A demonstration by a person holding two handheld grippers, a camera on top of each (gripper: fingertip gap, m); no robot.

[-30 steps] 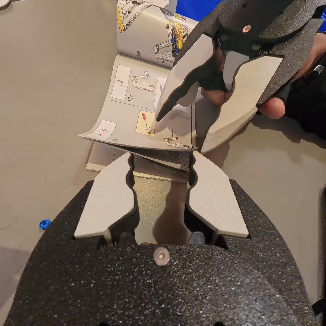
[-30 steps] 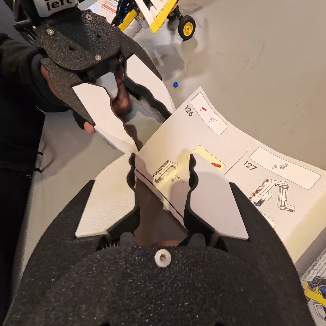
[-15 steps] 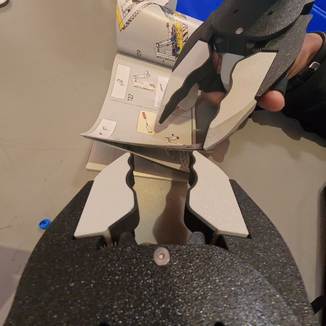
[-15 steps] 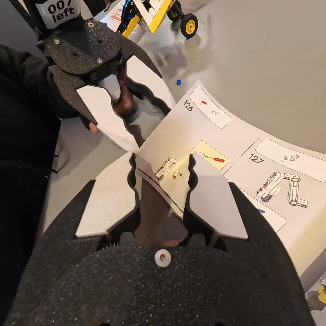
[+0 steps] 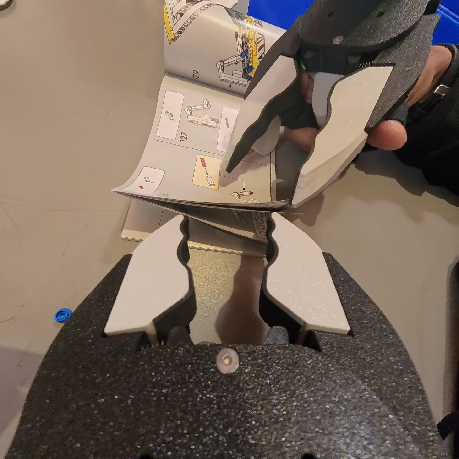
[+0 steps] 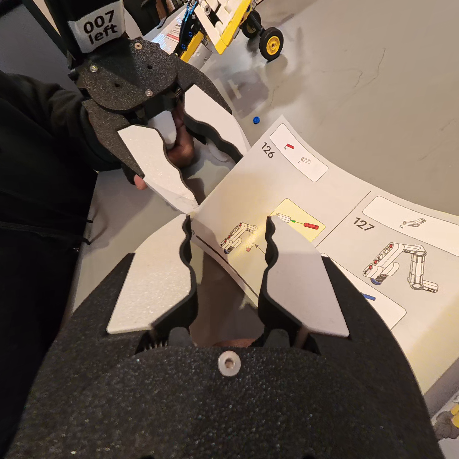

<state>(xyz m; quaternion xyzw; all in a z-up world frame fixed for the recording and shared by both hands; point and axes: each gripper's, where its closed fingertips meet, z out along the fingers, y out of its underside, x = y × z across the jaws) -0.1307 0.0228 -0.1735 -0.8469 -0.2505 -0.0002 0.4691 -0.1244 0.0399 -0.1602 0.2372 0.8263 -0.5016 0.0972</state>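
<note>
An open building-instruction booklet (image 5: 188, 149) lies on the grey table (image 5: 62, 149). A stack of its pages curls up off the table. My right gripper (image 5: 262, 187) is open at the stack's near corner. One finger (image 5: 320, 164) touches the corner's edge and the other hovers over the top page. In the right wrist view the page corner (image 6: 223, 223) lies loosely between my right gripper's (image 6: 228, 218) spread fingers. My left gripper (image 5: 227, 218) is open and empty, with its tips just below the raised page edges. It also shows in the right wrist view (image 6: 218, 181), one fingertip close to the page corner.
A small blue round piece (image 5: 62, 315) lies on the table left of the left gripper and shows beyond the booklet in the right wrist view (image 6: 257, 120). A yellow and white brick-built vehicle (image 6: 223, 24) stands at the far side. A blue bin (image 5: 273, 10) is behind the booklet. The grippers are tip to tip, or close to it. My left tips are roughly 9 centimeters from the small blue round piece (image 5: 62, 315). The right camera catches it too, in the right wrist view (image 6: 256, 119).
The raised page stack has lifted a little and more leaves fan out under it. The right gripper has shifted slightly along the corner. Both grippers stay open.
</note>
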